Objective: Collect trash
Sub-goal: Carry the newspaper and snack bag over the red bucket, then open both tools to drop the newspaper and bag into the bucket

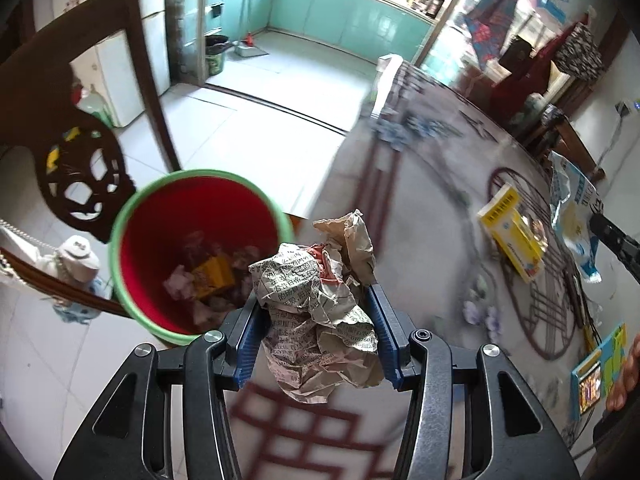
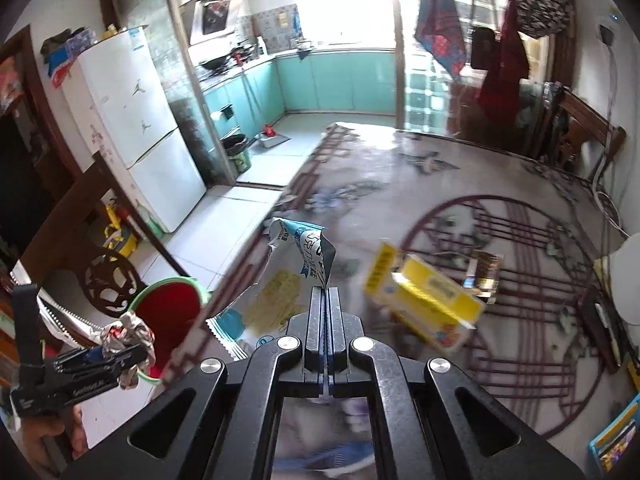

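One red bin (image 1: 196, 240), beside the table (image 1: 432, 168), is holding paper scraps and one orange box. My left claw (image 1: 316, 328) is gripping one paper wad (image 1: 320, 312) near its rim; my right claw (image 2: 325, 304) is clenching one wrapper (image 2: 296, 264); one yellow box (image 2: 432, 300) is lying on the table

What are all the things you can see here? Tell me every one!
Crumpled newspaper ball: one, grey-brown print, clamped in left gripper beside the bin.
Trash bin: one, red with green rim, on the floor by the table, trash inside.
Snack wrapper: one, white, blue and yellow, pinched in right gripper.
Yellow box: one, on the table.
Table: one, patterned cloth.
Chair: one, dark wood, by the bin.
Fridge: one, white, far left.
Left gripper: black, blue pads.
Right gripper: black, shut.
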`<state>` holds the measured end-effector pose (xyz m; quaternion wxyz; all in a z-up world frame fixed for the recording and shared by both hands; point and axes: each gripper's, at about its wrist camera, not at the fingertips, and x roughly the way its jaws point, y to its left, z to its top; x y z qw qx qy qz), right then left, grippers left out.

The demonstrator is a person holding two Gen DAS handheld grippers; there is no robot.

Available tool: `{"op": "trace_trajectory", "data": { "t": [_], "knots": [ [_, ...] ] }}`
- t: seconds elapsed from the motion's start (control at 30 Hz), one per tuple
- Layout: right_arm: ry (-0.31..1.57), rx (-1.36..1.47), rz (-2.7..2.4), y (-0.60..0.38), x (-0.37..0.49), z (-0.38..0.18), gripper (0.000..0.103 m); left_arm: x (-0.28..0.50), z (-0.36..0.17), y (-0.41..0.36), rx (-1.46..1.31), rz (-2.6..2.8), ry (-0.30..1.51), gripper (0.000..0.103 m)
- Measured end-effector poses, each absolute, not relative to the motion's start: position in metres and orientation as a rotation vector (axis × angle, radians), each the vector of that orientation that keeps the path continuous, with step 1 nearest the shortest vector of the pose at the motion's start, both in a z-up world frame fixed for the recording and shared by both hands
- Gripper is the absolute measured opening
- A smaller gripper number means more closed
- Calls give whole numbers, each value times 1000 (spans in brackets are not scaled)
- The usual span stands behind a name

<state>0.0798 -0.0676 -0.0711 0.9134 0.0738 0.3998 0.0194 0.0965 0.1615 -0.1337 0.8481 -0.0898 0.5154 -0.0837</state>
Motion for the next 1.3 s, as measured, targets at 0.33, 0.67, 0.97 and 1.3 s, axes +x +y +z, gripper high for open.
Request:
{"op": "trace_trajectory", "data": {
  "t": [0.33,0.67,0.97,1.3],
  "knots": [
    [845,104,138,30,117,-77,0,115,-153,237,-203,-99,1118,48],
    [981,114,257,107,162,-127,0,138,-170,284,-243,-21,1147,48],
    [1044,129,314,144,186,-154,11,150,-178,297,-291,-21,1164,65],
    [1003,164,288,111,172,-142,24,143,-170,287,-255,-20,1156,66]
  ]
}}
